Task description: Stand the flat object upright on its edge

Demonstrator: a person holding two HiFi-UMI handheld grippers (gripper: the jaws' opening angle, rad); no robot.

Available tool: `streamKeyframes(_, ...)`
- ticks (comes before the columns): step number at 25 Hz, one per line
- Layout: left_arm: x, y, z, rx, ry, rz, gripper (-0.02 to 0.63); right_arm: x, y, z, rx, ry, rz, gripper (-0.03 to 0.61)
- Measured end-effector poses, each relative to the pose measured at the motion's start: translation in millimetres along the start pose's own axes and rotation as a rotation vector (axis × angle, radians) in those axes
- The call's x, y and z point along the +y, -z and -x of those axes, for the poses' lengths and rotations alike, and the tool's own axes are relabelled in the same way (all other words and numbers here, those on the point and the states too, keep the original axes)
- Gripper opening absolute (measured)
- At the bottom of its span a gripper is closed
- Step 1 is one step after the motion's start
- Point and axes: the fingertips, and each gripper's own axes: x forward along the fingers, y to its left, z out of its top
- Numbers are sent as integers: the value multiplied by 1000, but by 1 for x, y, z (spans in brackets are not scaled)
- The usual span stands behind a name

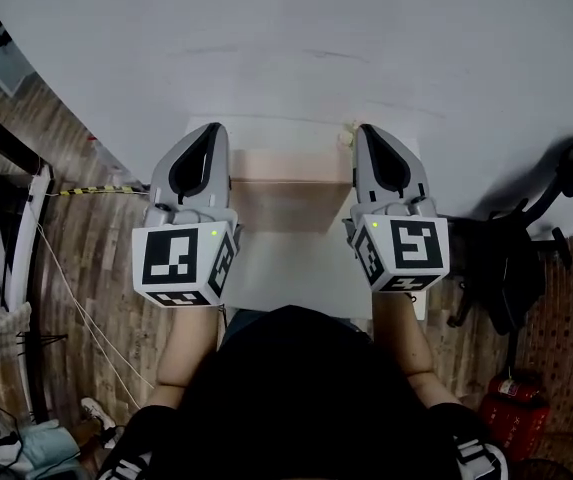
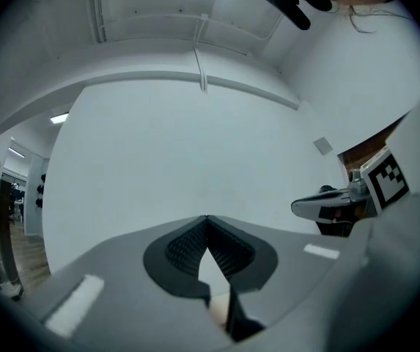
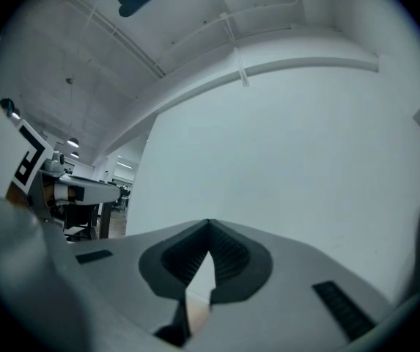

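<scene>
L gripper (image 1: 213, 131) and R gripper (image 1: 368, 131) are hovering level over the small white table (image 1: 291, 273), both jaw pairs pressed together and pinching nothing. The tan flat board (image 1: 291, 203) is sitting on the table between them, ungripped. Upright vs. flat: can't tell from above, so completion is unconfirmed.

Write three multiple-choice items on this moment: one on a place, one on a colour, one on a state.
1. Where in the head view is the black chair?
A. left
B. right
C. centre

2. What colour is the wall ahead?
A. white
B. green
C. red

3. How do the fingers of the left gripper stand?
A. wide apart
B. shut on a cup
C. shut, nothing between

Answers: 1 B, the chair stands by the head view's right edge. 2 A, the wall is plain white in all views. 3 C, the fingers meet at their tips with nothing gripped.
</scene>
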Motion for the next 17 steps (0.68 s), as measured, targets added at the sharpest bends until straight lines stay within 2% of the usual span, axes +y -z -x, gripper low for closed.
streamKeyframes(6, 7, 2, 0, -11, -13, -4, 12, 1, 4, -2, 9, 10, -11, 12)
streamKeyframes(17, 24, 1, -3, -12, 30, 3, 12, 13, 0, -8, 32, 60, -3, 12)
